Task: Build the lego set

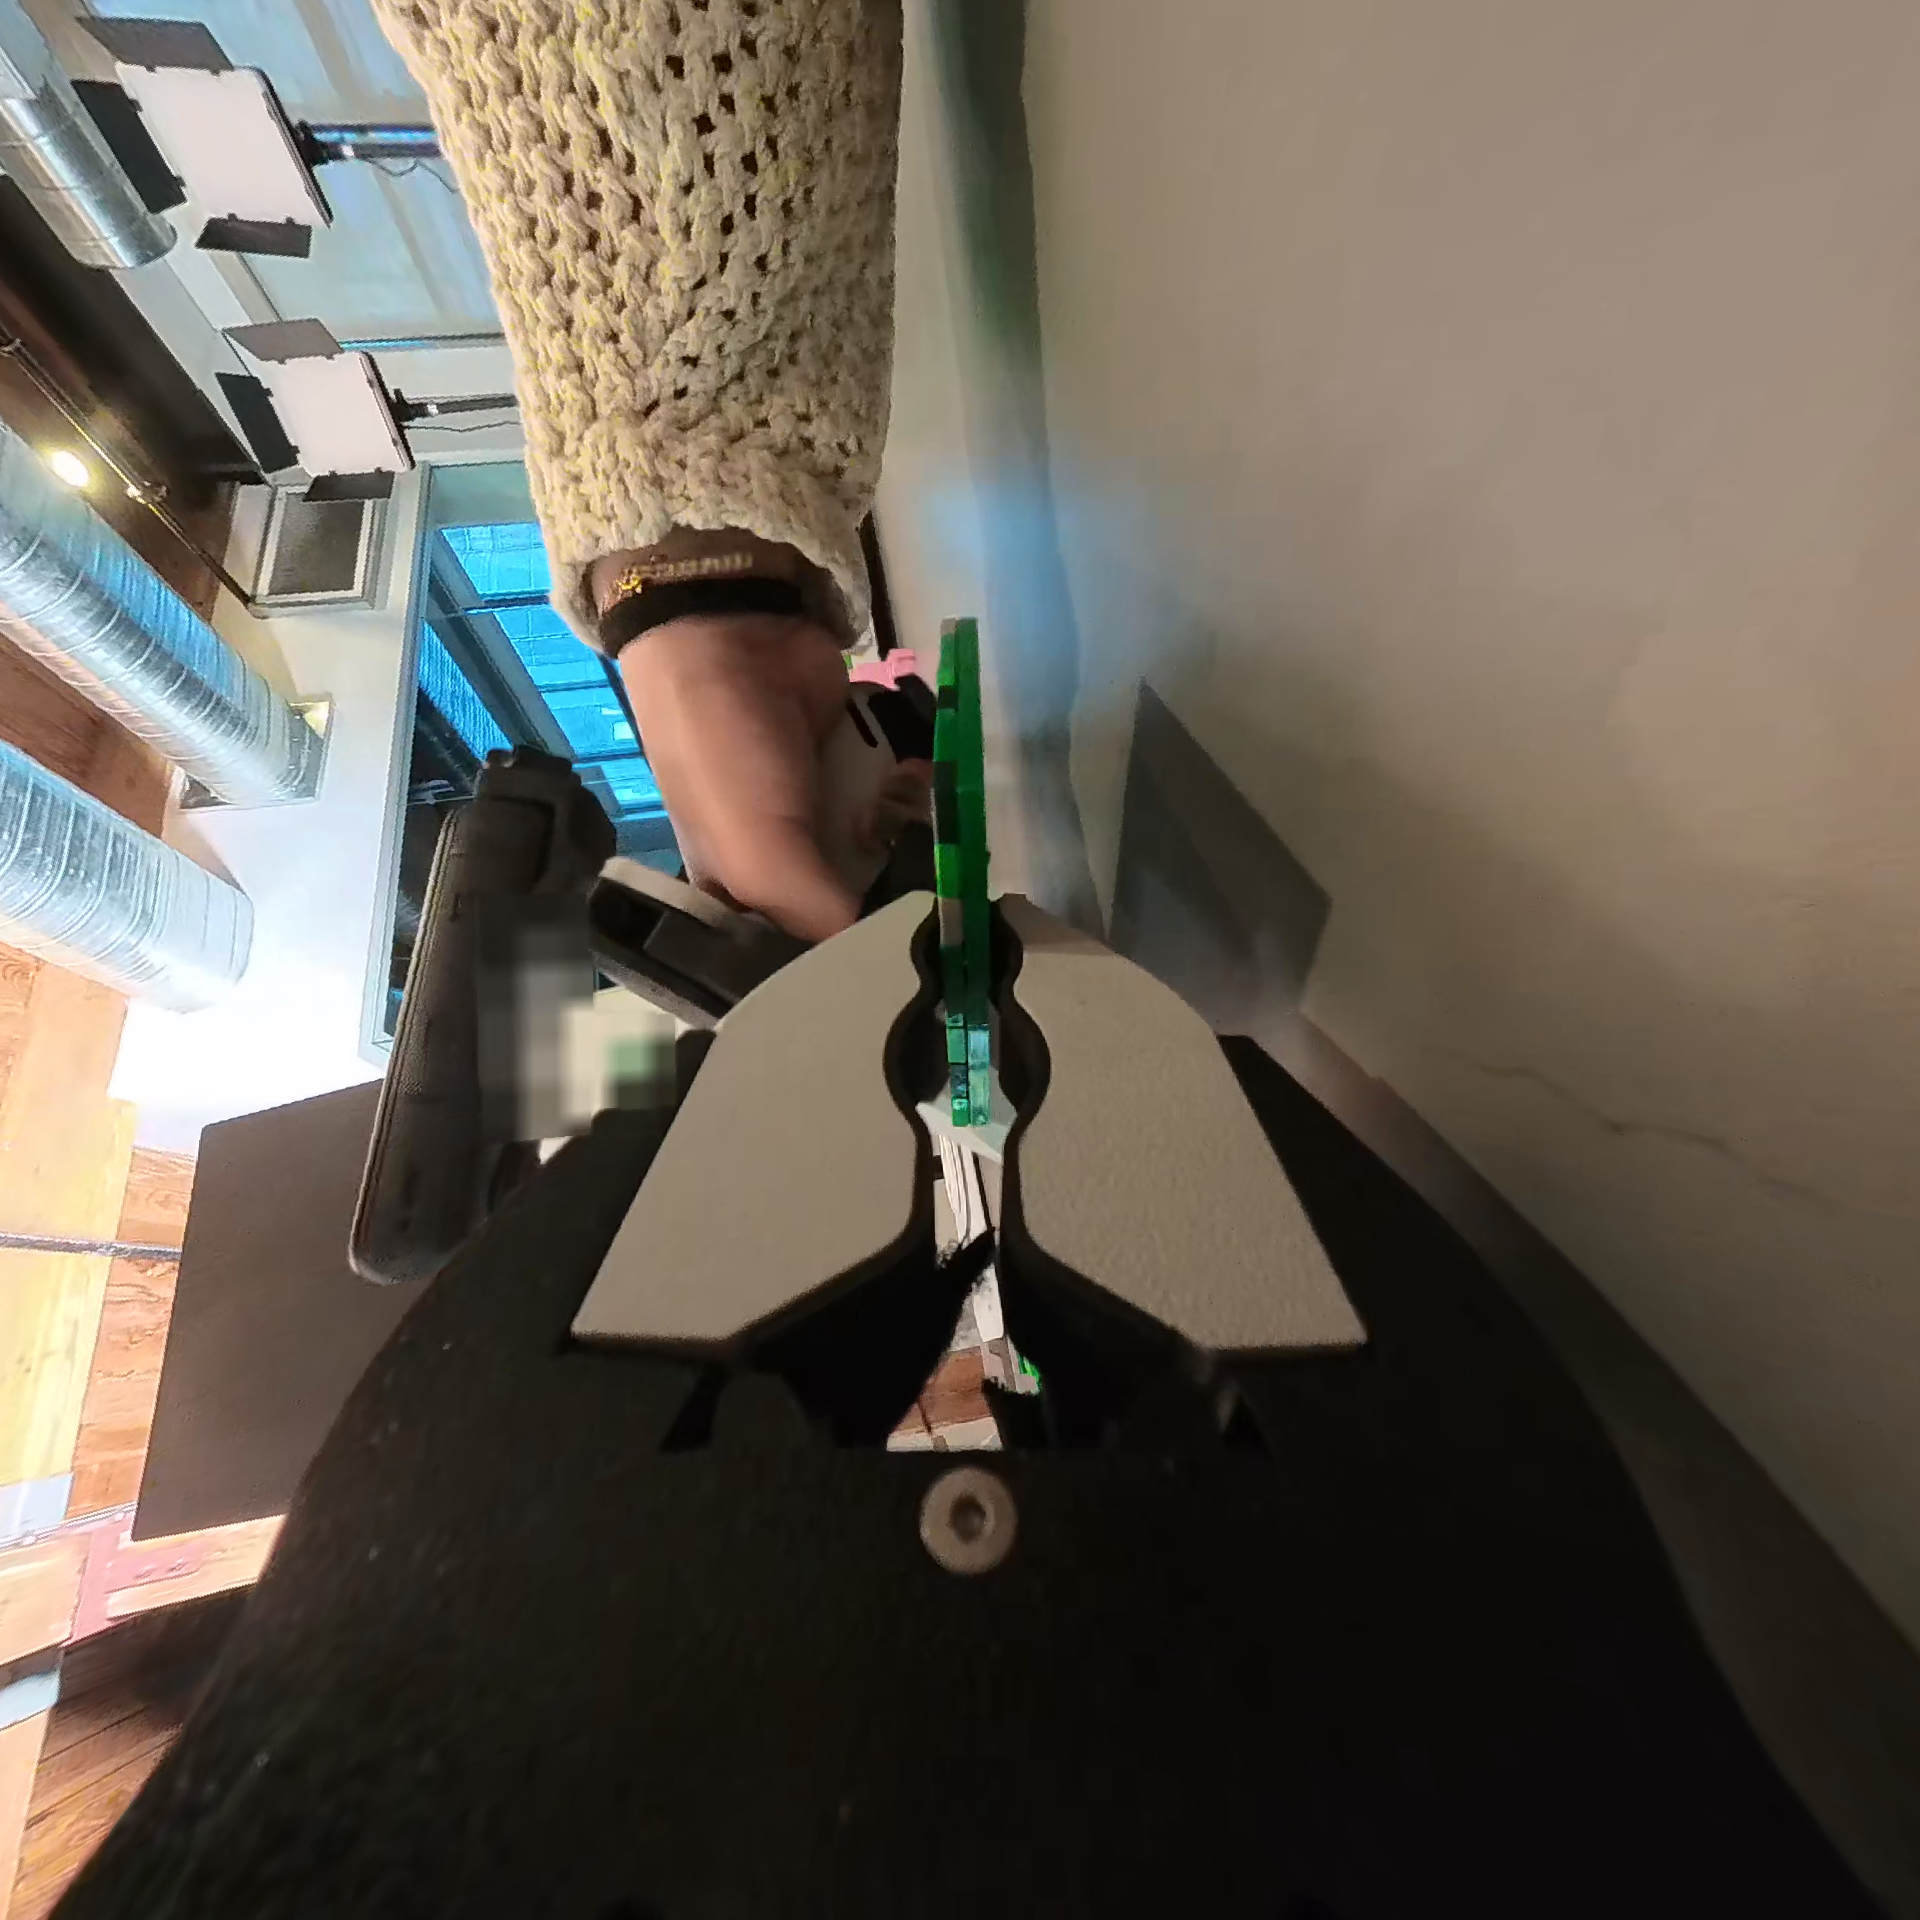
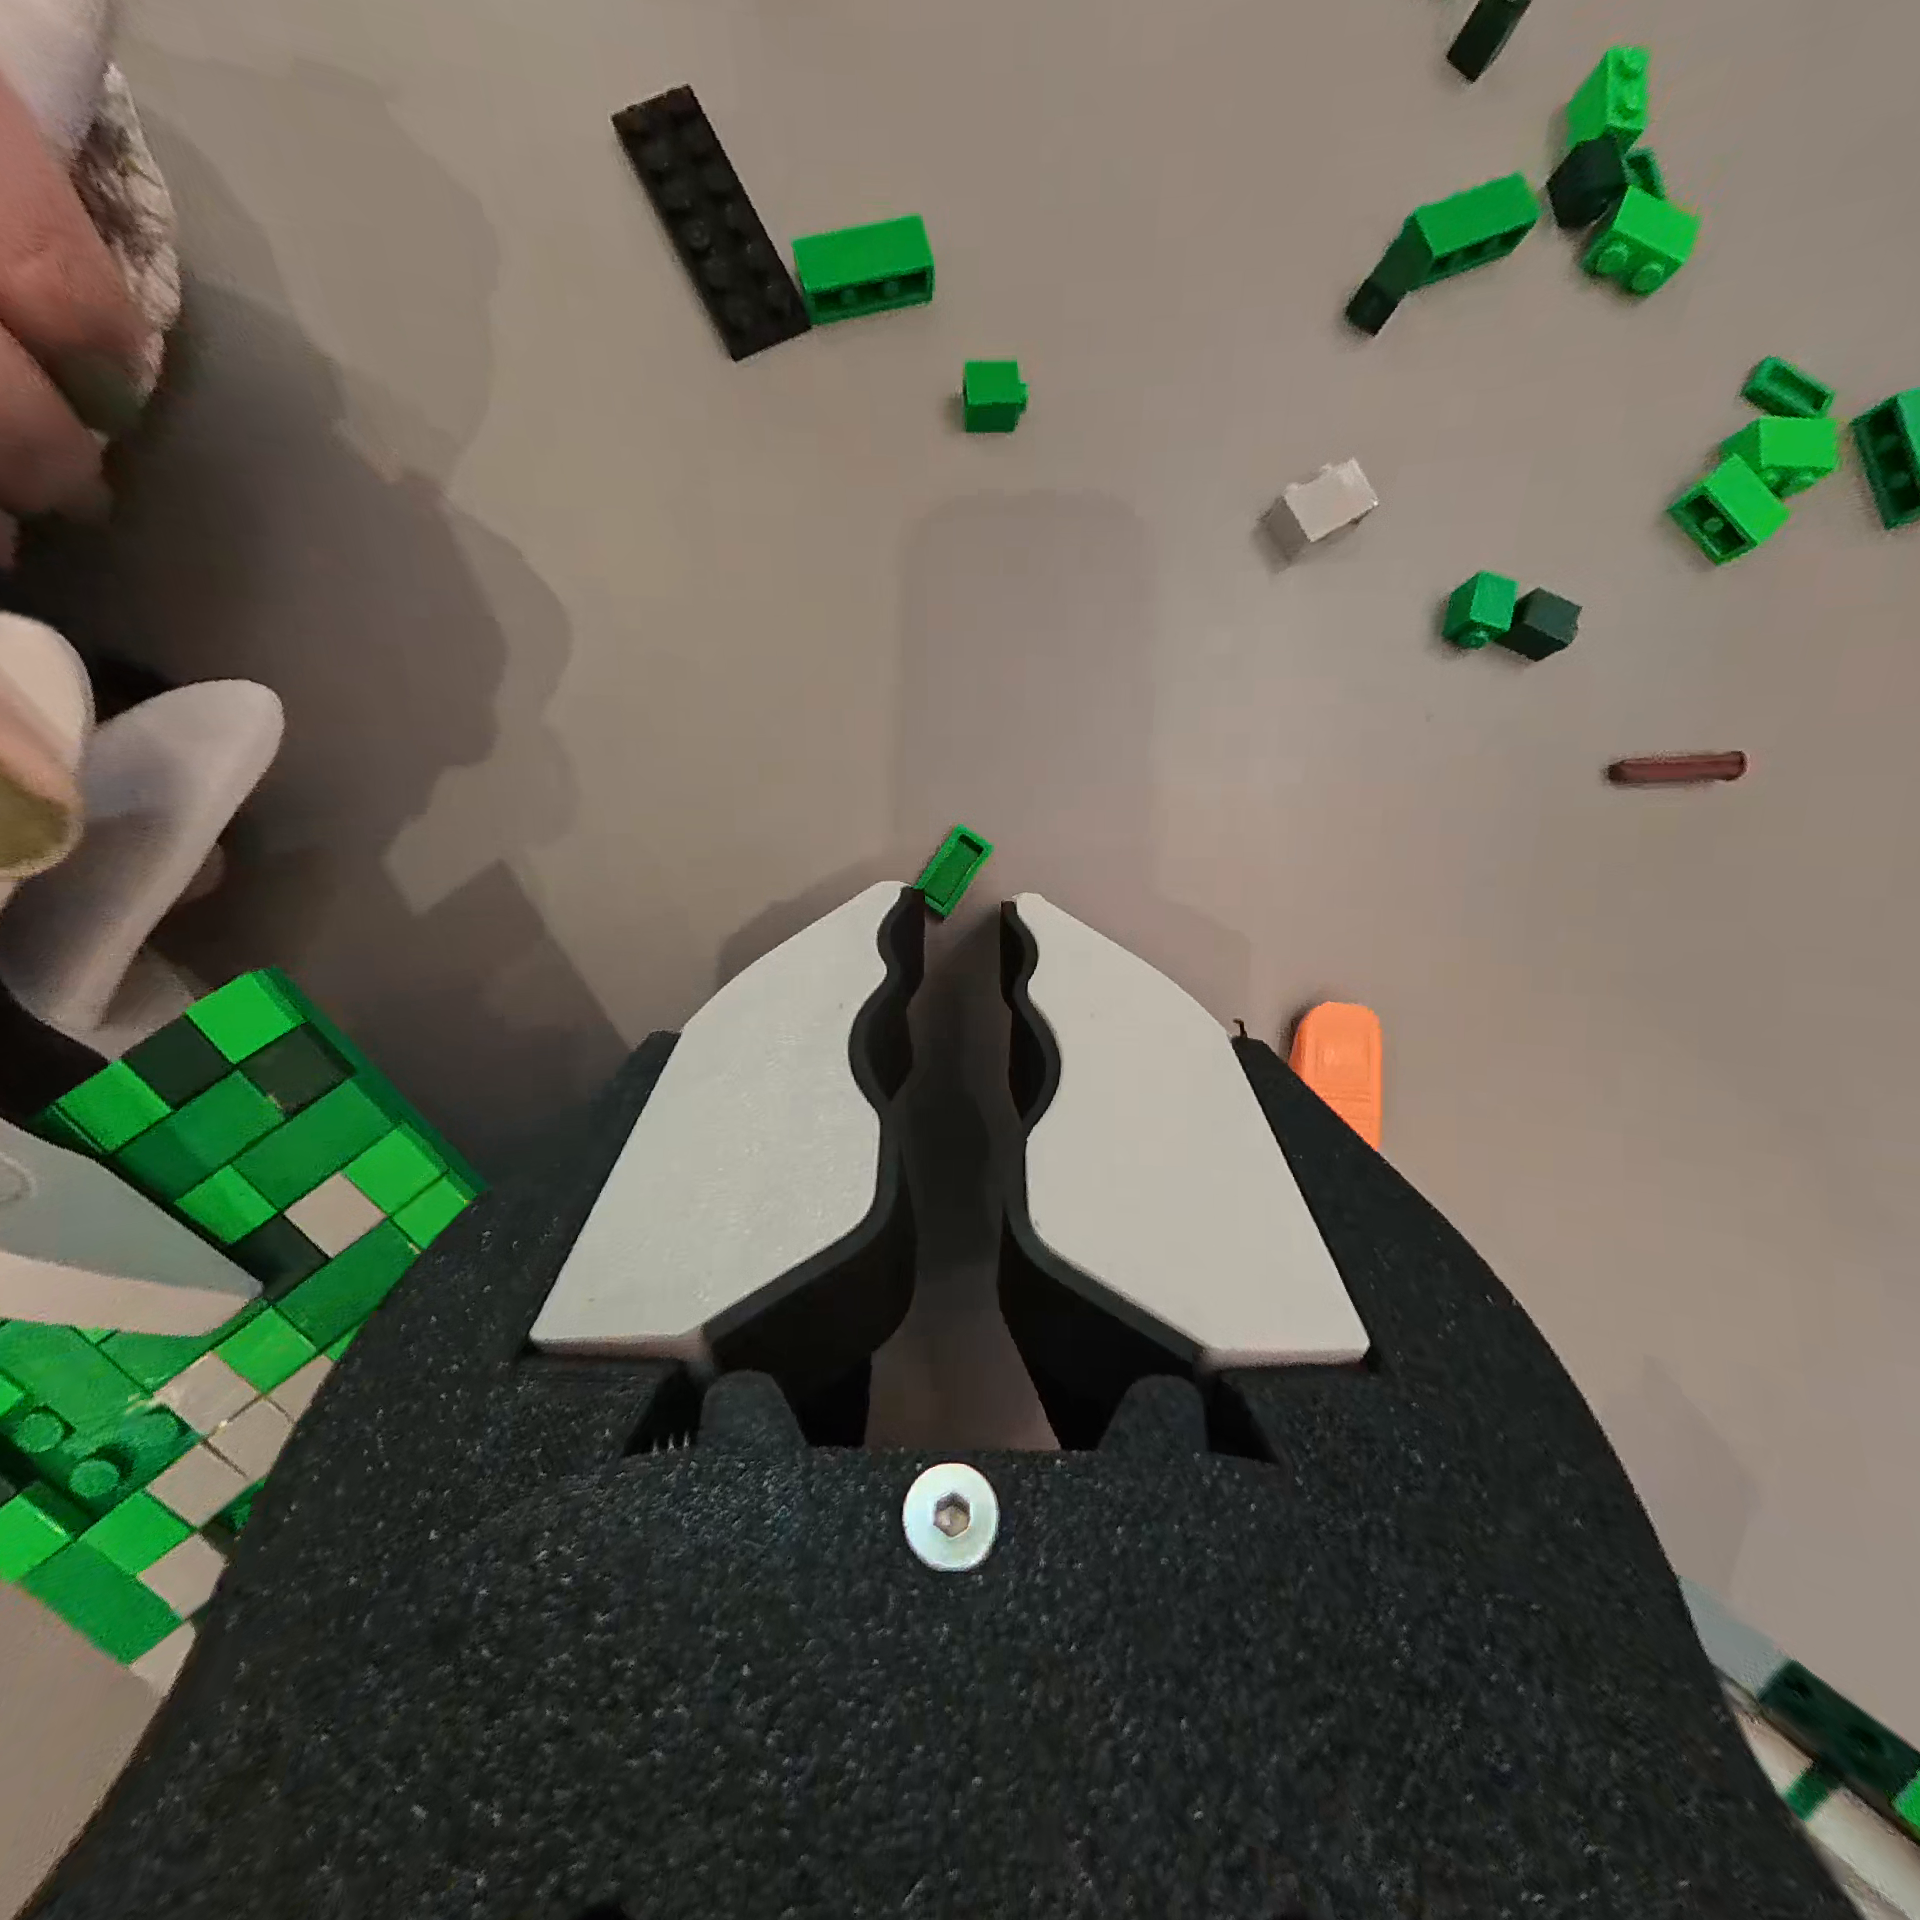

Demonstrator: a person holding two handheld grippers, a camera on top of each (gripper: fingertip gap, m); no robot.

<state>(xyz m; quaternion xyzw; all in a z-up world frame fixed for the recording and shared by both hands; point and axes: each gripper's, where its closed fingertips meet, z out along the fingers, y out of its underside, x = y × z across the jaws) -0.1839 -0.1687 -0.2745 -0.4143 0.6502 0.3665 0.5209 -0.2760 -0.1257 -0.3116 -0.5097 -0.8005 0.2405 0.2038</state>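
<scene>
My left gripper is shut on the edge of a flat green mosaic LEGO panel, seen edge-on and held off the table. The same panel, tiled in light green, dark green and grey, shows at the lower left of the right wrist view, with a white finger of the left gripper over it. My right gripper points down at the grey table, its jaws a narrow gap apart. A small green tile lies at the tip of its left finger, not clamped.
Loose bricks lie ahead and to the right: a black plate, a green brick, a small green cube, a grey brick, a brown rod and several green bricks. An orange piece sits beside the right finger. A knitted sleeve and hand are close to the panel.
</scene>
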